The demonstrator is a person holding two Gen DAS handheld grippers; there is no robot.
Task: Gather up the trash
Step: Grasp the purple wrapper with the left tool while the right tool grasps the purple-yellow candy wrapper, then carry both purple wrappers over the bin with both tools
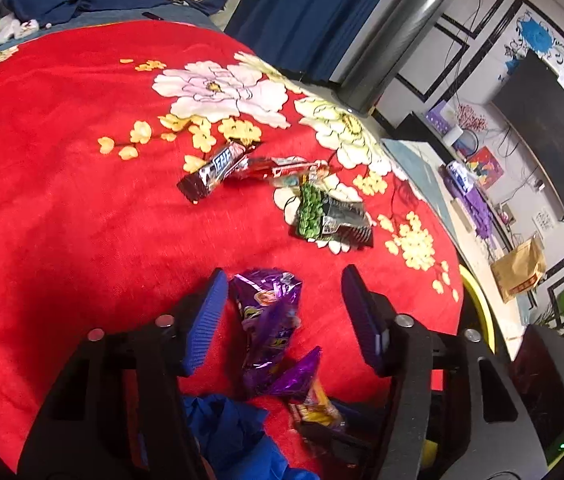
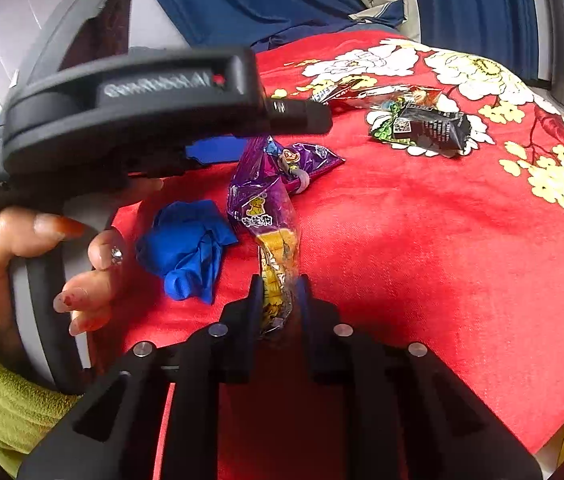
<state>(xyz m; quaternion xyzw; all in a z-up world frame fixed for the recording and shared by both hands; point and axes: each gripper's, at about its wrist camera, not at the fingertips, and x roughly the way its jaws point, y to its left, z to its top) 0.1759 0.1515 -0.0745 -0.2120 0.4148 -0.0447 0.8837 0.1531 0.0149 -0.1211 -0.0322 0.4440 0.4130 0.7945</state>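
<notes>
Lying on the red flowered blanket: four wrappers and one crumpled blue piece.

- Purple wrapper, near the blanket's near edge, twisted lengthwise. In the left wrist view, yellow lower end mostly hidden behind the tool's frame. In the right wrist view, same purple wrapper showing a yellow printed end.
- Right tool clenched on that yellow end, pads pressed close with the foil pinched between.
- Left tool released, blue pads standing either side of the wrapper's upper part, neither pad touching it.
- Crumpled blue piece, just beside the wrapper toward the hand. Glove or cloth, hard to tell. Cut off by the lower frame edge in the left wrist view.
- Dark bar wrapper, red wrapper and green-and-black wrapper clustered further in, toward the blanket's far edge among the printed flowers. Dark and red ones overlapping. In the right wrist view, both largely hidden behind the left tool's body, and blurred there.
- Green sleeve cut off at the corner.

Print on the wrappers too small to read.
</notes>
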